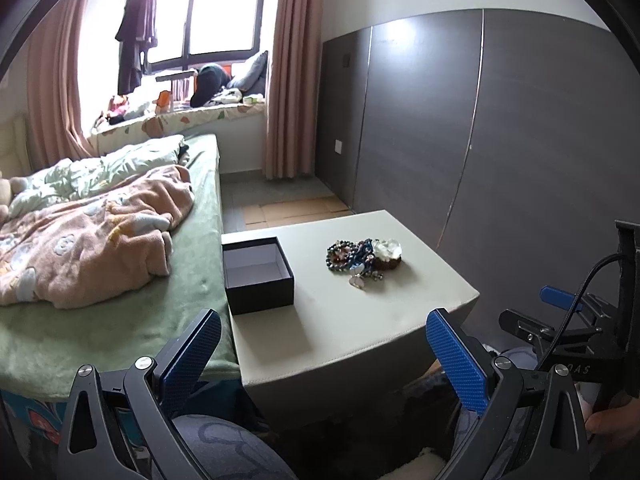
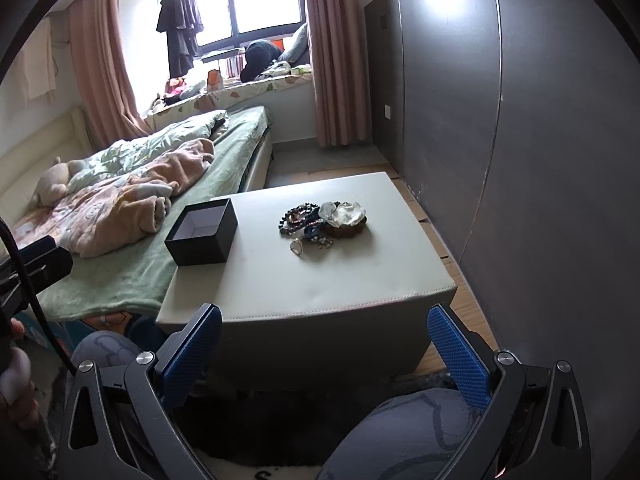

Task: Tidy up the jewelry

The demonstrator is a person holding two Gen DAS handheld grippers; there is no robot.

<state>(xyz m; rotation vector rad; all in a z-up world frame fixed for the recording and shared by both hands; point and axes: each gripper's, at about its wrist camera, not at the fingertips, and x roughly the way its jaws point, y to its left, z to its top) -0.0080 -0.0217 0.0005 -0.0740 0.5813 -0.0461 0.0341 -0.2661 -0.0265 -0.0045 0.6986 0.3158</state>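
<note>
**Jewelry pile vs. my two grippers, haven't touched anything yet**

Both grippers hang back at the near edge of the stool. My left gripper (image 1: 324, 352) has its jaws spread wide with nothing between them, and my right gripper (image 2: 326, 350) is the same, wide open and empty.

The jewelry (image 2: 322, 220) sits in one tangled heap on top of the pale padded stool (image 2: 320, 280), toward the wall side: beaded bracelets, something whitish and glossy, a couple of small metal bits in front. The open black box (image 2: 202, 232) is at the stool's bed-side corner, well apart from the heap, and looks empty.

My worry is the tangle. If I pinch one strand, I reckon the rest drags along or slides off onto the floor. The small metal pieces look easy to fumble with broad pads. The box sits right at the edge too, so a nudge could tip it onto the bed (image 2: 120, 280).

Readable writing: only a partial "OAS" on the right gripper's body, seen from the left camera.
</note>
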